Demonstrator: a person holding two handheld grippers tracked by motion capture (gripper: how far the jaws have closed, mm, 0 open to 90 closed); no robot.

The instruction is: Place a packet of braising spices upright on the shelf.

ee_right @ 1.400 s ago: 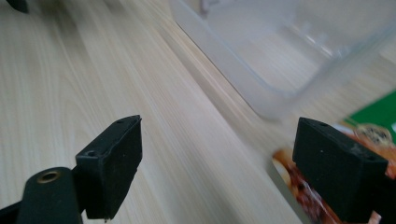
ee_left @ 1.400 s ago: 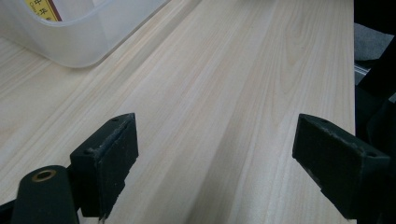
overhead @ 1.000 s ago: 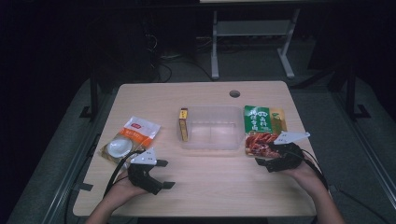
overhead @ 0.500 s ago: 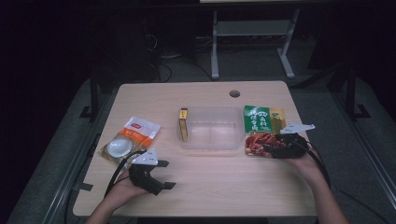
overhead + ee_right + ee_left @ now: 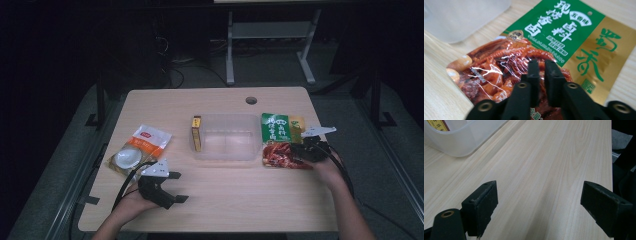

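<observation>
A snack packet [image 5: 277, 132], green on top and red below, lies flat right of the clear bin [image 5: 225, 155]. My right gripper [image 5: 297, 150] reaches in from the packet's right side. Seen in the right gripper view, its jaws have just been closing and now stand almost together as my right gripper [image 5: 541, 66] pinches the glossy red part of the packet [image 5: 564, 27]. My left gripper [image 5: 179, 187] rests near the front left of the table. In its own view the left gripper [image 5: 539, 202] stands wide open with only bare wood between the pads.
A yellow box [image 5: 196, 132] leans upright inside the bin's left end. An orange packet with a white round item [image 5: 140, 147] lies at the left. The bin's corner [image 5: 461, 142] is far from the left jaws. A cable hole [image 5: 251, 100] sits at the back.
My right gripper moved back and to the right along the snack packet and its jaws came together on the packet. The left hand kept still.
</observation>
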